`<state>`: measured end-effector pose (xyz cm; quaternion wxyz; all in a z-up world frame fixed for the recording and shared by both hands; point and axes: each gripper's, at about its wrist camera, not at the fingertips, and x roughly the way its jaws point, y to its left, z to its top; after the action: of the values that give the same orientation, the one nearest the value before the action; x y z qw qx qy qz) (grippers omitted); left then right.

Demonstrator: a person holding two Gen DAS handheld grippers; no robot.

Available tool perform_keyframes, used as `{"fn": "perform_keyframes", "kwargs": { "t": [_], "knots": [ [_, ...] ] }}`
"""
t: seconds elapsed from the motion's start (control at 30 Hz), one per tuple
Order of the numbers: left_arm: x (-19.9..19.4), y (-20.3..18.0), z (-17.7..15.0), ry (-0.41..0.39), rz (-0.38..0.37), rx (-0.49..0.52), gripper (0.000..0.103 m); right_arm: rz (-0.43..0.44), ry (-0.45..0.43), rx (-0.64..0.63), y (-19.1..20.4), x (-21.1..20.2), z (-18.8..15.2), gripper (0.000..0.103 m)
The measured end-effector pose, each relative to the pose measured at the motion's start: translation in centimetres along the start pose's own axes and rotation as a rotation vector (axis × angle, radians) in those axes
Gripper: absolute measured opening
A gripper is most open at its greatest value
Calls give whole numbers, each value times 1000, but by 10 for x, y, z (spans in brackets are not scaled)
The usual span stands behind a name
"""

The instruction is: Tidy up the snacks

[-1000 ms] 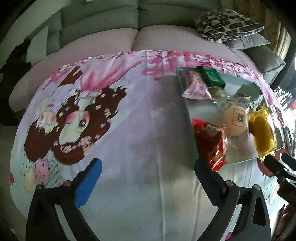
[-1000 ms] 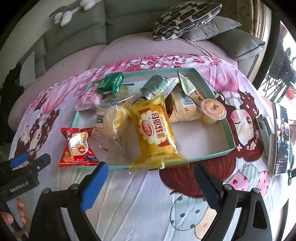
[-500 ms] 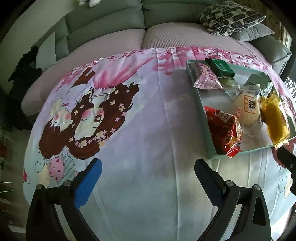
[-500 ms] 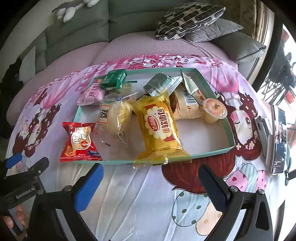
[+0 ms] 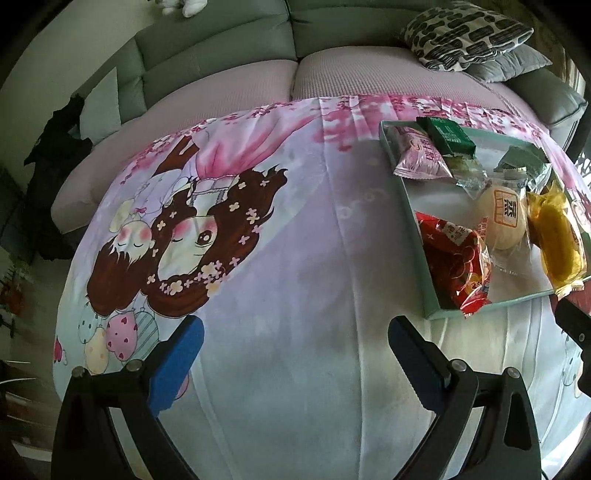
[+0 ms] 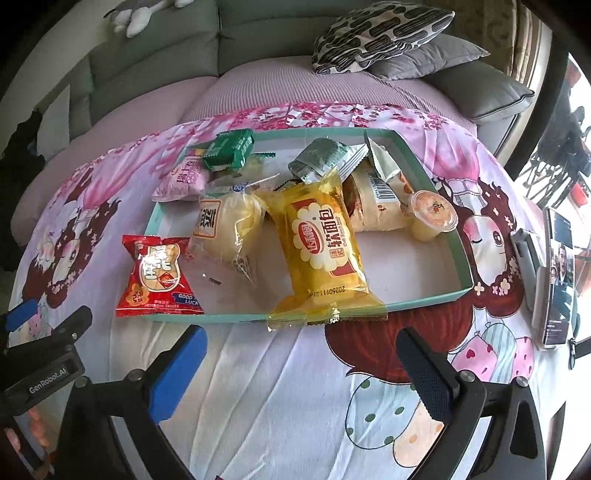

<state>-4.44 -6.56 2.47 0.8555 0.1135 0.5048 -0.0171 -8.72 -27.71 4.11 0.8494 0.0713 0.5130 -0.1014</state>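
Wrapped snacks (image 6: pixel 321 247) crowd teal tray (image 6: pixel 458 243)

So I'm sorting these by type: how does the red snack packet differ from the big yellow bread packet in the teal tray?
The red snack packet is small and squarish; the yellow bread packet is larger and elongated. Red sits at the teal tray's left corner, yellow mid-tray. Both overhang the near rim.

A home living room. A grey-green sofa (image 6: pixel 155 62) with a mauve seat cover curves along the back, carrying a black-and-white patterned cushion (image 6: pixel 380 33), a plain grey cushion (image 6: pixel 428 55) and a soft toy (image 6: pixel 136 14). In front, a counter is draped with a pink cartoon-print cloth (image 5: pixel 258 229) holding a tray (image 6: pixel 458 243) of packaged snacks.
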Motion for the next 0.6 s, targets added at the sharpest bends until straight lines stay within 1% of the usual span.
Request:
{"fn": "perform_keyframes", "kwargs": {
  "t": [0.6],
  "knots": [
    [-3, 0, 0, -14, 4, -6, 100, 2, 10, -14, 2, 1, -1, 103]
  ]
}}
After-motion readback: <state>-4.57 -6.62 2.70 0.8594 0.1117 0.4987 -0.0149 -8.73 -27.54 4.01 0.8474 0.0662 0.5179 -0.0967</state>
